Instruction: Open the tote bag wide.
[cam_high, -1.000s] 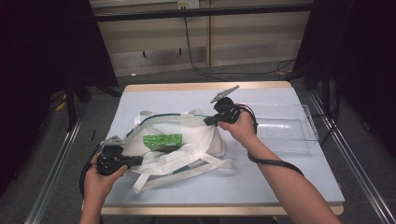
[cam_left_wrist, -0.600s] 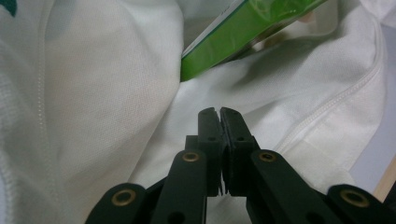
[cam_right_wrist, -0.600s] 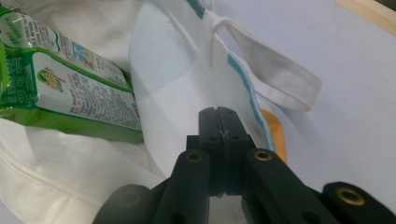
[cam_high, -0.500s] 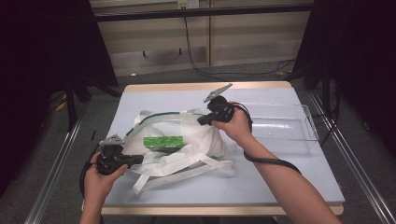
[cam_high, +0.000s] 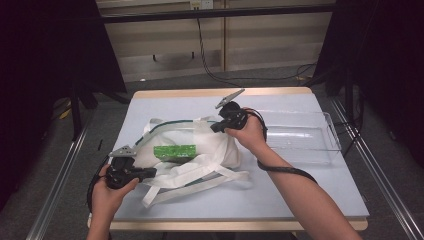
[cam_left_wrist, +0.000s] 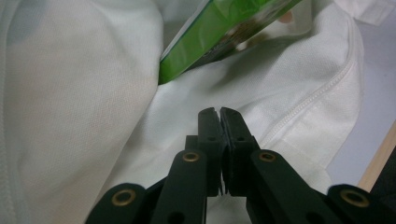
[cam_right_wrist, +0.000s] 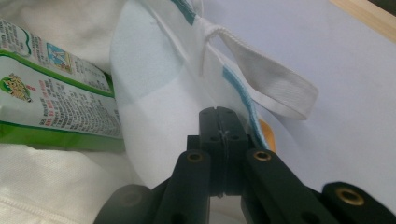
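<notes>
A white cloth bag (cam_high: 220, 150) with long white straps lies in the middle of the table. A green box (cam_high: 175, 150) shows in its open mouth. My right gripper (cam_high: 214, 128) is shut on the bag's far rim and holds it up. In the right gripper view the teal-trimmed rim (cam_right_wrist: 243, 98) runs into the shut right gripper (cam_right_wrist: 218, 111), and the printed green box (cam_right_wrist: 51, 102) lies to the left. My left gripper (cam_high: 150, 172) is at the bag's near left edge. In the left gripper view the left gripper (cam_left_wrist: 219, 111) is shut on white fabric (cam_left_wrist: 84, 116), below the green box (cam_left_wrist: 219, 32).
A clear plastic tray (cam_high: 300, 137) stands at the table's right, just behind my right hand. Loose straps (cam_high: 200, 180) trail toward the front edge. The pale blue tabletop (cam_high: 300, 190) has a wooden rim. Metal rails run along both sides.
My right gripper has shifted a little left with the bag's rim, opening the mouth wider. More of the green box shows. The left gripper has stayed put.
</notes>
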